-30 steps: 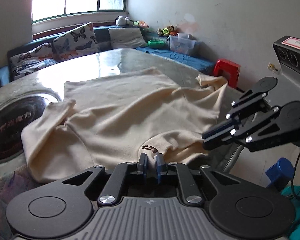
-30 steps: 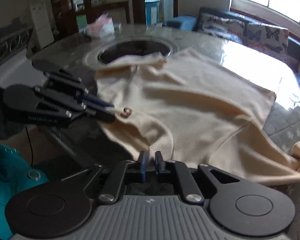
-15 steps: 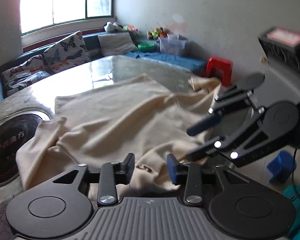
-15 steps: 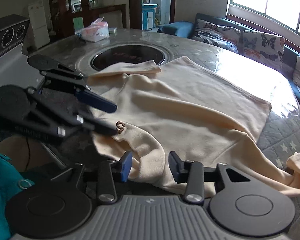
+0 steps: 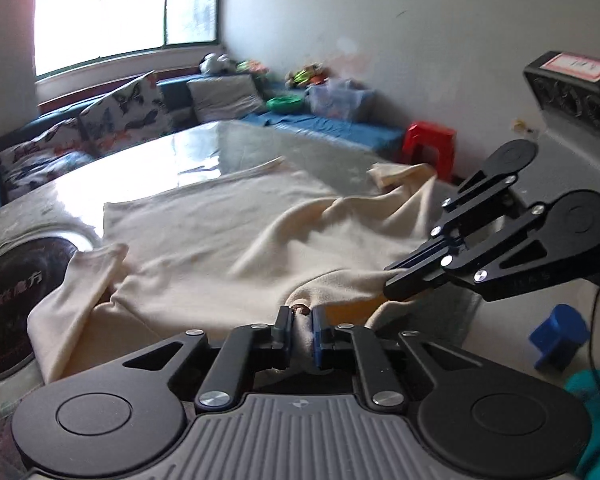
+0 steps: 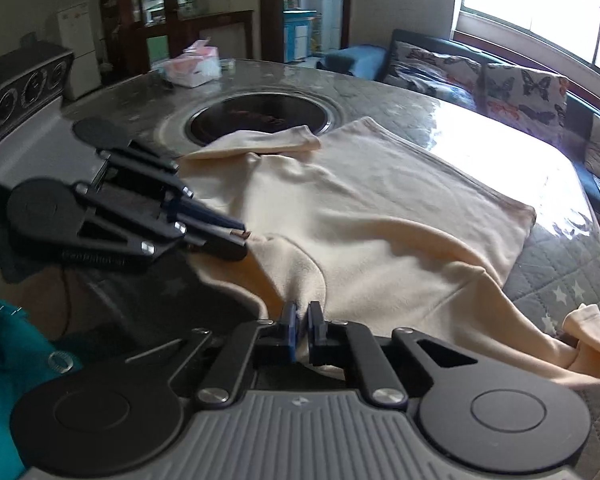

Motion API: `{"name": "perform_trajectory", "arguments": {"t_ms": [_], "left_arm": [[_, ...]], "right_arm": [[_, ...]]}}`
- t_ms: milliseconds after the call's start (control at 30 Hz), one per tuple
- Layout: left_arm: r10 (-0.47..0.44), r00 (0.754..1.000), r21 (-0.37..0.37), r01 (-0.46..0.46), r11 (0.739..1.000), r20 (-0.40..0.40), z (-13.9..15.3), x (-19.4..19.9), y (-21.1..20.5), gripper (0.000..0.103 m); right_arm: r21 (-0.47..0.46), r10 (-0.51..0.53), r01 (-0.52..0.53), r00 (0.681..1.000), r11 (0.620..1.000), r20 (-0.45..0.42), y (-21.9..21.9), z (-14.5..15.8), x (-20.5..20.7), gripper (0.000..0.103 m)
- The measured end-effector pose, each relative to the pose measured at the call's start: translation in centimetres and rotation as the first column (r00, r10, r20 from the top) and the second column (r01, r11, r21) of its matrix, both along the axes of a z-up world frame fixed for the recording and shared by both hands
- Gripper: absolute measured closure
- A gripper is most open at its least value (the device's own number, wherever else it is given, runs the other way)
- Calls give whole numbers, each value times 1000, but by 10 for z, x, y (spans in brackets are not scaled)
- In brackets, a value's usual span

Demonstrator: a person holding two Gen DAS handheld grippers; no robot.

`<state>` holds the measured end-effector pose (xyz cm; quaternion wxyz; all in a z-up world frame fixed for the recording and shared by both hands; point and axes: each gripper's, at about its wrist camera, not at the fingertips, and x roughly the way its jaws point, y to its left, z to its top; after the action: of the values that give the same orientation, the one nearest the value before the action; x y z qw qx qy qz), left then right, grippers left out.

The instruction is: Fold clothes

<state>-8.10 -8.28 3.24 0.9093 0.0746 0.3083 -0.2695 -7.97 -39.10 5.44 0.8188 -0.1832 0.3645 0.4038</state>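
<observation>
A cream long-sleeved shirt (image 5: 220,232) (image 6: 380,220) lies spread on a round glass-topped table (image 5: 236,140) (image 6: 420,108). Its near edge hangs over the table's rim. My left gripper (image 5: 298,314) is closing its jaws on the neckline, and cloth with a small brown mark is pinched between the pads. It also shows in the right wrist view as the left gripper (image 6: 236,240), biting the same edge. My right gripper (image 6: 302,310) is closing tight on the shirt's edge a little further along. In the left wrist view the right gripper (image 5: 396,284) grips the cloth at the right.
A round black hob (image 5: 4,300) (image 6: 260,116) is set into the table under one sleeve. A tissue box (image 6: 194,68) stands at the far side. A red stool (image 5: 430,144), a sofa with butterfly cushions (image 5: 120,116) and teal cloth (image 6: 0,360) surround the table.
Both grippers opened half a second ago around the shirt's near edge and have now shut on it. The pinched cloth is bunched and lifted slightly at both grips.
</observation>
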Motion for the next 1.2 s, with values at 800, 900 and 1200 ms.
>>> {"name": "perform_trajectory", "arguments": {"t_ms": [800,900,1200], "left_arm": [[261,962,-36,-264,964,-83,-4,113,19,80],[302,949,-3,-303,953,-89,-13,118,25,80],[377,924,26,-376,926,-69,-25,119,44,78]], "right_arm": [[40,-269,266,958,963,101,-16,-23,82,63],[1,-281,282,956,959,88,-19,-35,83,63],[29,-325,324,944,946,54,-48,-37,63,62]]}}
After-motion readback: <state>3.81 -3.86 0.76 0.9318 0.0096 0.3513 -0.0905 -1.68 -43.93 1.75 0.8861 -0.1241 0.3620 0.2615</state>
